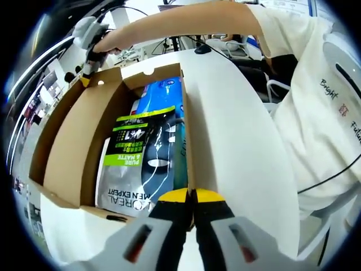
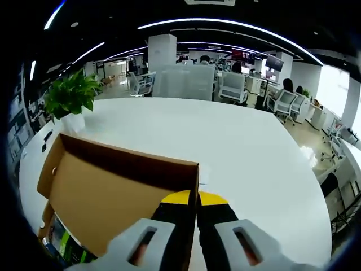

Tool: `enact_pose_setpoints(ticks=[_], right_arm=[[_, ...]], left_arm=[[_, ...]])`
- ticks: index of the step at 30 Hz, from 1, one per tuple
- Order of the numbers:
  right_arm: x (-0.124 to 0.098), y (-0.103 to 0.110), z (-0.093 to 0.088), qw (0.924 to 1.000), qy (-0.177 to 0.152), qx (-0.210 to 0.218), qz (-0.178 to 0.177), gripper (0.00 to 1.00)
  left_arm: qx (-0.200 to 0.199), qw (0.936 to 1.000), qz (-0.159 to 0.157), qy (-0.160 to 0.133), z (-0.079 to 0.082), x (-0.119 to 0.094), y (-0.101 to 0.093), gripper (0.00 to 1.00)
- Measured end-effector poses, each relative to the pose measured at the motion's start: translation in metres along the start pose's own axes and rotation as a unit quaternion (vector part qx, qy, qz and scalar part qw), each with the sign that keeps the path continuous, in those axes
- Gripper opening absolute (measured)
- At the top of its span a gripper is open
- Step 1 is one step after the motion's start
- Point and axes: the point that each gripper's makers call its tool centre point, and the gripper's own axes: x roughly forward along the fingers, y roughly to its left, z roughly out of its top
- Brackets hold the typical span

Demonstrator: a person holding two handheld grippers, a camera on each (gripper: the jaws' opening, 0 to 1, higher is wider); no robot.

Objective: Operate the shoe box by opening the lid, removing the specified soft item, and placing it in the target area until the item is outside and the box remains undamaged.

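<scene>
An open cardboard shoe box (image 1: 185,124) lies on the white table (image 1: 237,135). Its lid (image 1: 67,141) stands raised on the left. Inside rests a soft grey, black and green L'Oreal Men Expert pouch (image 1: 141,164), with a blue pack (image 1: 163,96) beyond it. My left gripper (image 1: 192,196) is shut on the near end of the box's right wall. At the lid's far corner my right gripper (image 1: 86,70) is pinched on the cardboard. In the right gripper view, that gripper (image 2: 197,197) is shut on the lid's (image 2: 107,186) corner edge, and a bit of the pouch (image 2: 62,243) shows below.
A potted plant (image 2: 70,96) stands at the table's far left. A small black object (image 1: 202,49) lies beyond the box. Office chairs (image 2: 231,87) and desks line the far edge. The person's arm (image 1: 186,20) reaches over the box, their body to the right.
</scene>
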Motion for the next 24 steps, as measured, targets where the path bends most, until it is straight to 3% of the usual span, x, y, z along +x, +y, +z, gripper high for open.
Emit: enact_pose_setpoints(ticks=[4,14,24], right_arm=[[-0.001,0.0,-0.003,0.9999,0.002,0.009,-0.005,0.01],[0.0,-0.002,0.002,0.9996,-0.013,-0.024,-0.011,0.02],[-0.011,0.001,0.023,0.9931,-0.058,-0.1,-0.022,0.08]], left_arm=[[0.0,1.0,0.001,-0.001,0.0,0.0,-0.001,0.02],[0.006,1.0,0.001,-0.004,0.0,0.0,0.0,0.02],[0.005,1.0,0.0,-0.002,0.0,0.001,0.0,0.02]])
